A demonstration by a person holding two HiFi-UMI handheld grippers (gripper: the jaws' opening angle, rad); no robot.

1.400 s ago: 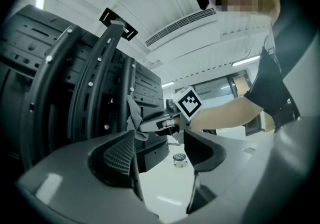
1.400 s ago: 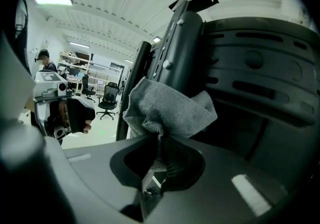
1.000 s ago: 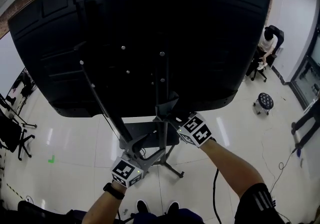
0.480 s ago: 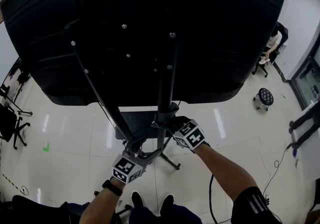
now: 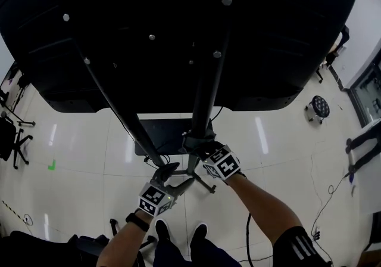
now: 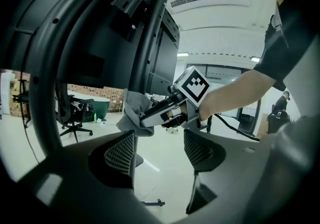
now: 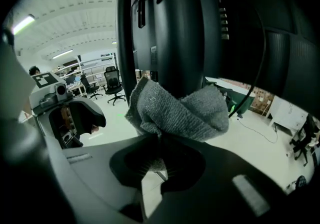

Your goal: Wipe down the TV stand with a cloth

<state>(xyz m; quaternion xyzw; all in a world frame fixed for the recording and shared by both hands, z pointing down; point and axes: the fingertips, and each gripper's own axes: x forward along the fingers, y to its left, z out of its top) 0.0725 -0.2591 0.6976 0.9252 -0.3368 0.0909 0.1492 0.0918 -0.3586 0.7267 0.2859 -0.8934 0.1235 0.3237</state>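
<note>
Cloth (image 7: 175,113) clamped in right tool (image 7: 157,162) | against stand pole (image 7: 165,28) (left tool (image 6: 160,150) agape)

tv (image 5: 286,33): cut off at top | stand base (image 5: 171,132): partly behind pole (image 5: 205,96)

The upright pole (image 5: 206,96) and slanted strut (image 5: 118,105) block the middle beneath the screen (image 5: 286,33); open floor (image 5: 77,152) lies either side.

Floor (image 5: 77,158): glossy pale tiles reflecting ceiling lights, with a green mark (image 5: 51,165) at left. Office chairs (image 5: 7,133) stand at the left edge; a round stool (image 5: 319,106) stands at right. In the right gripper view, light strips (image 7: 22,24) run across the white ceiling (image 7: 75,23), upper left.
</note>
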